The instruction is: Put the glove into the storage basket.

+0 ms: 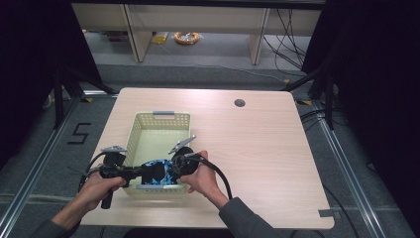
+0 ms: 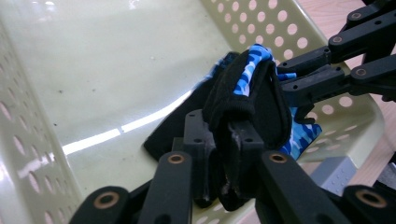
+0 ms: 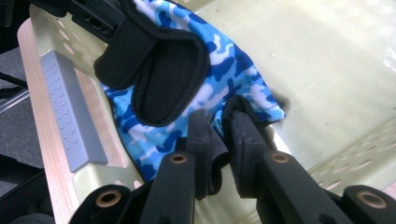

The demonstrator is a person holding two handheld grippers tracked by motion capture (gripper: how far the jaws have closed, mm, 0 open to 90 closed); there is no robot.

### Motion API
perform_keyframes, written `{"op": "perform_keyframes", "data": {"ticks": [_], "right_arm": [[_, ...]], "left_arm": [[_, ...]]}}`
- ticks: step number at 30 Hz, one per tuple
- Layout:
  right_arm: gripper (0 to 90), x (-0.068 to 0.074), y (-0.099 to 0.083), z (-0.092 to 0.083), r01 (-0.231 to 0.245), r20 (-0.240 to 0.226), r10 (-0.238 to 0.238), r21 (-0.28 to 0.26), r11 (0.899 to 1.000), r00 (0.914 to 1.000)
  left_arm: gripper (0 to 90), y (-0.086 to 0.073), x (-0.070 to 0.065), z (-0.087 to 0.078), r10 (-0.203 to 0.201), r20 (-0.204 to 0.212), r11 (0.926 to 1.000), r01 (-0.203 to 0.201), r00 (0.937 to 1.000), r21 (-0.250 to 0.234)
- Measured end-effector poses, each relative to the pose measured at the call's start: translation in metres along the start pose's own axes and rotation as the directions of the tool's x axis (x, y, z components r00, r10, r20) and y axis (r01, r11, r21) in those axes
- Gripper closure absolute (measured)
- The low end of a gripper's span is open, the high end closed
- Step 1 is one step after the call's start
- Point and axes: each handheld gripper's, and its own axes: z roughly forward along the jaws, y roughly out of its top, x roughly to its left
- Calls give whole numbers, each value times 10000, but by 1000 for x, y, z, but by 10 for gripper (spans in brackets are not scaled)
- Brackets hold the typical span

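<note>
Item: glove [image 1: 159,171], blue camouflage with black trim, sitting inside the near end of the basket [image 1: 148,130], low against its near wall.

Left gripper [image 1: 144,172]: I am holding it level from the left side of the basket; its jaws are nipping the glove's black cuff [image 2: 243,100] and standing nearly together.

Right gripper [image 1: 171,167]: I am holding it just beside the other, at the near right corner; its jaws are pinching the blue fabric [image 3: 219,88], also narrow.

Basket: pale, perforated, with a grey handle [image 3: 70,109], resting on the wooden table [image 1: 257,148].
</note>
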Motion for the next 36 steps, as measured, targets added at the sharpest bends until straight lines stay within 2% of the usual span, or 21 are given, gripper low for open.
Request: {"op": "perform_keyframes", "data": {"ticks": [4,7,8,9,10,11,14,15,16,19,22,23,24,25,27,28,29,31,32,35,36], "right_arm": [[799,0,0,1,124,27,-125,108,9999,9999],[790,0,0,0,-24,57,23,233,9997,10000],[781,0,0,-1,-27,98,25,252,9997,9999],[772,-1,0,-1,-22,114,19,245,9997,9999],[772,-1,0,-1,-22,114,19,245,9997,9999],[761,-2,0,-2,-46,123,44,166,9999,9999],[758,-2,0,-3,2,306,-7,183,9998,9995],[758,-2,0,-3,2,306,-7,183,9998,9995],[733,-3,0,-4,57,245,-59,86,9999,9997],[705,-1,2,-7,22,380,-20,-48,10000,9993],[660,-1,3,-9,85,441,-82,-55,9999,9990],[627,0,4,-12,-93,408,102,-225,9997,9991],[617,0,5,-13,22,459,-9,-266,9996,9989],[598,0,5,-14,-66,439,82,-368,9993,9990],[583,0,7,-20,72,457,-49,-493,9988,9989],[573,1,7,-21,-171,506,198,-538,9984,9985],[558,0,8,-24,44,463,-14,-657,9978,9989],[525,1,8,-27,38,508,-1,-726,9974,9987],[520,1,8,-29,-89,515,125,-692,9976,9986],[506,-1,7,-31,159,476,-110,-1023,9946,9988],[496,1,6,-34,-65,524,110,-851,9963,9986]], "left_arm": [[727,2,-2,-2,62,-43,10000,-62,10000,76],[672,4,0,-3,53,-284,9998,-47,9996,189],[638,6,3,-6,306,-329,9984,-290,9990,491],[629,6,3,-6,306,-329,9984,-290,9990,491],[629,6,4,-7,248,-351,9989,-234,9991,410],[601,7,4,-9,-2,-156,9993,7,9999,365],[547,7,2,-12,-185,-299,9995,193,9994,241],[550,7,2,-12,-185,-299,9995,193,9994,241],[553,7,4,-15,23,-393,9996,-12,9992,281],[549,8,2,-19,46,-327,9997,-38,9995,222],[546,9,-1,-19,-170,-280,9998,168,9995,-80],[535,9,-1,-19,-136,-257,9999,133,9996,-96],[523,9,0,-21,140,-285,9998,-136,9995,121],[507,9,-4,-20,-136,-237,9998,133,9996,-141],[456,9,-6,-20,-175,-149,9998,173,9997,-134],[440,9,-6,-20,-175,-149,9998,173,9997,-134],[422,9,-7,-21,-147,-169,9998,145,9997,-106],[397,9,-9,-23,-5,-169,10000,4,9999,-56],[391,9,-13,-22,-230,-165,9993,225,9996,-302],[380,9,-15,-24,-194,-67,9993,191,9998,-335],[372,9,-16,-24,-201,-73,9991,198,9998,-372]]}}
